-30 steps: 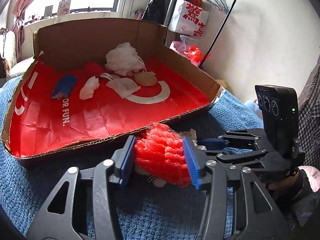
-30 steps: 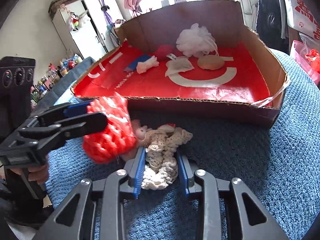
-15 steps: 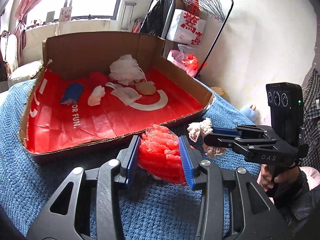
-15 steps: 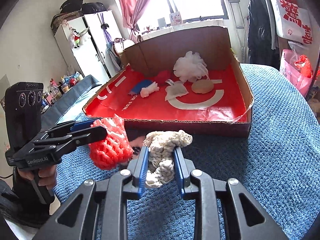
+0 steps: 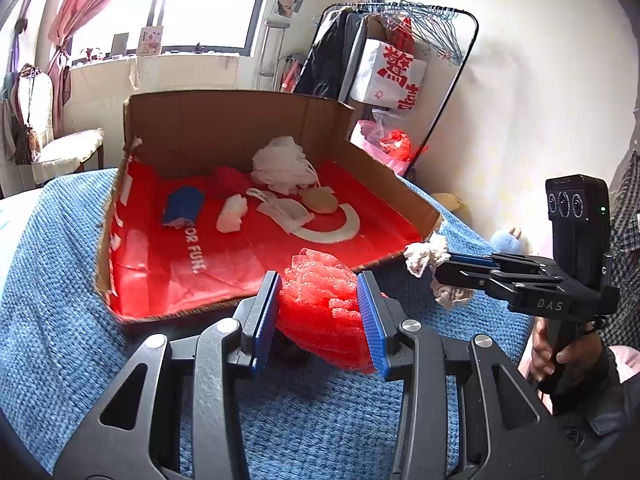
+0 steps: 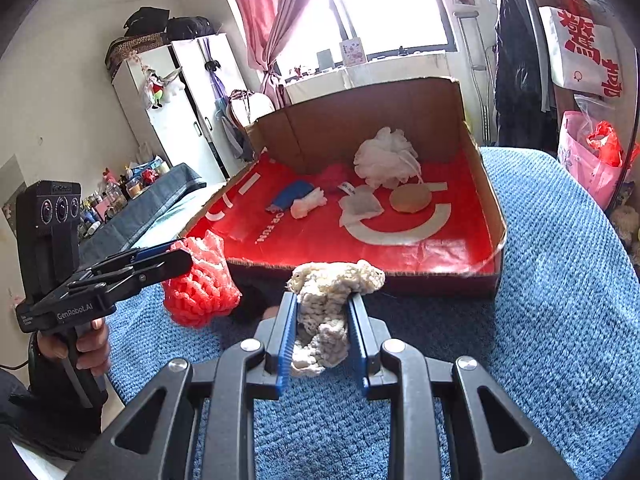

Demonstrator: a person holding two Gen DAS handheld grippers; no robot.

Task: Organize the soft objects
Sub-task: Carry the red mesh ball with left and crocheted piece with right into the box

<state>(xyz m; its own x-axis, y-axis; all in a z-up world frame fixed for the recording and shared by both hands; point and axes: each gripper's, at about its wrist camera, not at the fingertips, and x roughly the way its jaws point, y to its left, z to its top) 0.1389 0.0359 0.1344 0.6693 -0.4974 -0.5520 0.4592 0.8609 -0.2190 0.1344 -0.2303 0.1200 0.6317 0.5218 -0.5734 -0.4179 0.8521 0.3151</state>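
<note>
Above the blue blanket [image 5: 60, 280], both claws have risen since a second ago, the left claw [image 5: 318, 312] clamping the red foam net [image 5: 324, 300], the right claw [image 6: 322, 332] the cream crochet piece [image 6: 328, 304].

Daylight is pouring through a window [image 6: 384, 4] with a pink curtain [image 6: 276, 12] hanging beside it; a white wardrobe [image 6: 176, 108] is standing against the pale wall, a clothes rack [image 5: 404, 52] opposite.
</note>
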